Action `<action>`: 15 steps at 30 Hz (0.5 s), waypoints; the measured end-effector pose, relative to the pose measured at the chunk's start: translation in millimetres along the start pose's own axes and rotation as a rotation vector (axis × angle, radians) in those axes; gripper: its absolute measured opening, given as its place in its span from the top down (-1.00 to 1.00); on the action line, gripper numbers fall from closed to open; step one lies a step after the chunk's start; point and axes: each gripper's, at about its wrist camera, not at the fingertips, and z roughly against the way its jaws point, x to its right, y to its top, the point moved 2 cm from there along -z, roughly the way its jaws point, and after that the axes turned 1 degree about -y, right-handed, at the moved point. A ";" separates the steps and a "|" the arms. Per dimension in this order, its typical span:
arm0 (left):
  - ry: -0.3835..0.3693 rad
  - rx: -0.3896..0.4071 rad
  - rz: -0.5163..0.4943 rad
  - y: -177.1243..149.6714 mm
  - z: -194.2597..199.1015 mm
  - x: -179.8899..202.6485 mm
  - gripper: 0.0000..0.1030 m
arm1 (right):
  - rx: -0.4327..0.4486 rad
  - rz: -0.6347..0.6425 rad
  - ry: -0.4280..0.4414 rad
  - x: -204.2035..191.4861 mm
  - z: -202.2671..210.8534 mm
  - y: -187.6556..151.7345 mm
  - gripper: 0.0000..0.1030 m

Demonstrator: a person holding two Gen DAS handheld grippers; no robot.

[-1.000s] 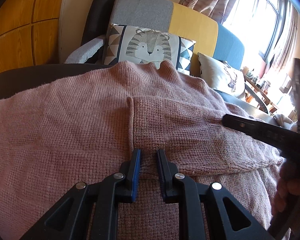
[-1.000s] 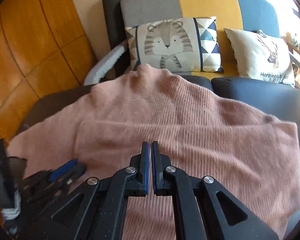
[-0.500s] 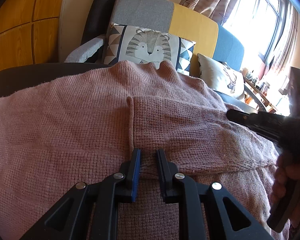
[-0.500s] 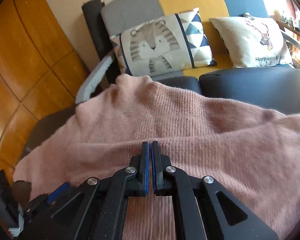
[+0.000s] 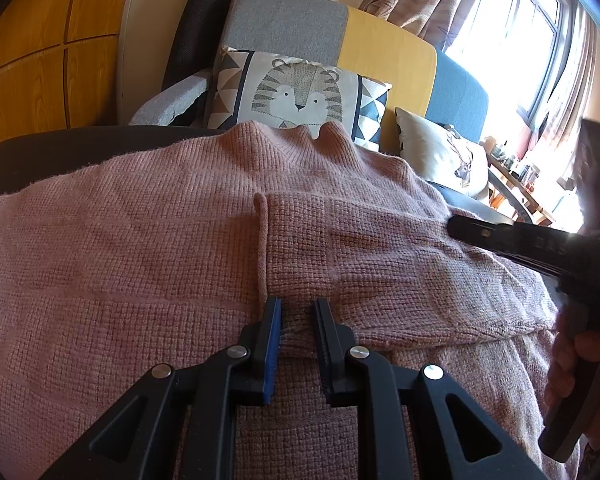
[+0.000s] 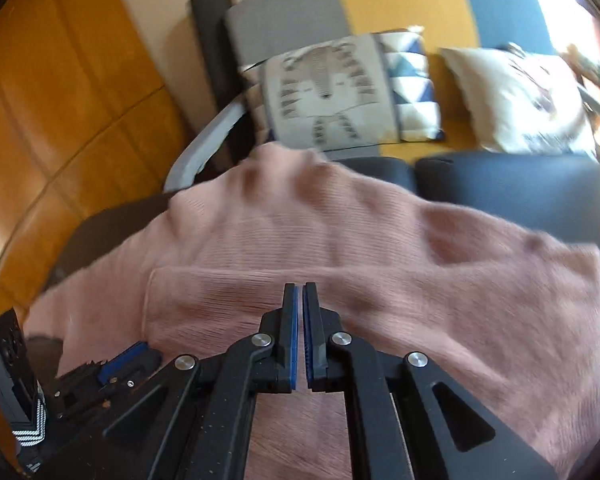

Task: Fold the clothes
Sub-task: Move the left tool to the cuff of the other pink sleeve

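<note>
A pink knitted sweater (image 5: 140, 248) lies spread on a dark surface (image 5: 60, 148), collar toward the sofa. One sleeve (image 5: 380, 264) is folded across its body. My left gripper (image 5: 296, 304) sits low at the sleeve cuff, jaws a little apart with the cuff edge between them. My right gripper (image 6: 301, 292) is shut and empty, raised above the sweater (image 6: 380, 248). It shows from the side in the left wrist view (image 5: 512, 240), over the folded sleeve. The left gripper shows at the lower left of the right wrist view (image 6: 120, 364).
A sofa (image 5: 292, 24) with grey, yellow and blue panels stands behind, holding a tiger cushion (image 5: 296, 92) and a white deer cushion (image 5: 444, 152). Wooden panels (image 5: 28, 60) fill the left. A bright window (image 5: 512, 20) and a cluttered side table (image 5: 516, 168) are at right.
My right gripper has lifted and swung away from the sweater, still shut; its view is blurred with motion. My left gripper has stayed at the cuff.
</note>
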 end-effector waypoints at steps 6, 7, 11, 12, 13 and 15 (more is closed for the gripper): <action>-0.005 0.002 0.004 -0.4 0.0 -0.4 0.66 | -0.052 0.018 0.036 -8.4 -41.3 2.6 0.95; -0.005 0.002 0.005 -0.6 -0.1 -0.1 0.66 | -0.050 0.001 0.039 -6.7 -43.4 4.8 0.96; -0.008 0.003 0.009 -1.0 -0.3 -0.6 0.66 | -0.027 -0.052 0.089 -9.7 -29.5 4.6 0.95; -0.008 0.003 0.009 -1.0 -0.3 -0.8 0.66 | -0.026 -0.026 0.113 -16.4 -25.0 1.2 0.95; -0.007 0.004 0.009 -1.0 -0.5 -0.7 0.66 | -0.025 0.000 0.136 -23.1 -20.4 -2.3 0.95; -0.007 0.004 0.008 -0.5 -0.6 -0.9 0.66 | -0.035 0.063 0.178 -38.9 -15.2 -12.5 0.95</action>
